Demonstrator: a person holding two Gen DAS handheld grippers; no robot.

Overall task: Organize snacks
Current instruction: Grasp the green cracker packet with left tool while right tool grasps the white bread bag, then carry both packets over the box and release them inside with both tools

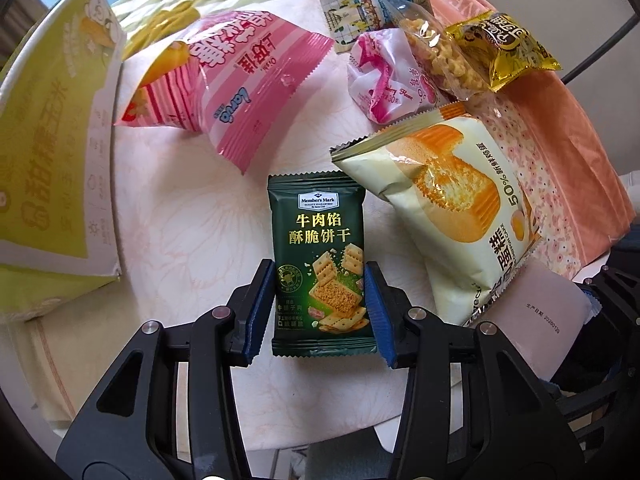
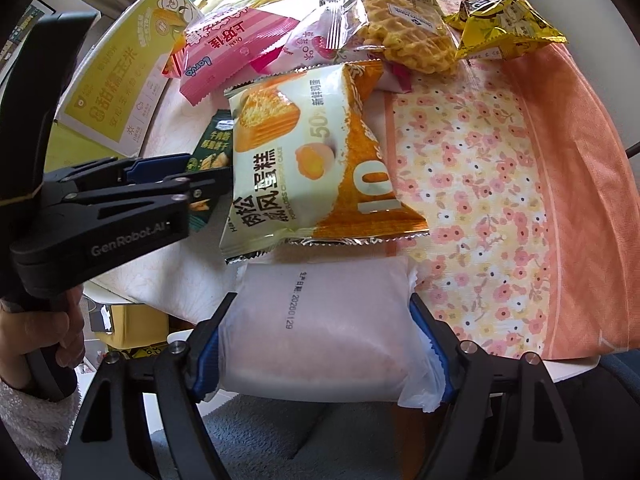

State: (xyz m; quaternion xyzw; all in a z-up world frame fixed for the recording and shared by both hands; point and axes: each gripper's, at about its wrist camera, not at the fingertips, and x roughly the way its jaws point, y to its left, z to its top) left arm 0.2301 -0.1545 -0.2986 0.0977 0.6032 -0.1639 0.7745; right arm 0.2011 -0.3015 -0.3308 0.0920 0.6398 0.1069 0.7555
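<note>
A dark green cracker packet (image 1: 320,232) lies flat on the white table cover, and my left gripper (image 1: 320,276) is shut on its lower half, blue pads pressed against both long edges. The right wrist view shows the same packet (image 2: 212,148) partly hidden behind the left gripper (image 2: 200,176). At the table's near edge, a pale pink pillow packet (image 2: 320,340) with a printed date sits between the fingers of my right gripper (image 2: 323,304). Its pads press into both sides of the packet. The pale packet (image 1: 548,312) also shows at the left wrist view's right edge.
A cream-and-orange cake packet (image 2: 304,152) lies between the two held packets, overlapping the pale one's far end. Behind are a pink striped bag (image 1: 240,80), a waffle packet (image 2: 408,48) and a gold packet (image 2: 508,28). A yellow-green box (image 1: 52,160) stands left; a floral orange cloth (image 2: 480,200) lies right.
</note>
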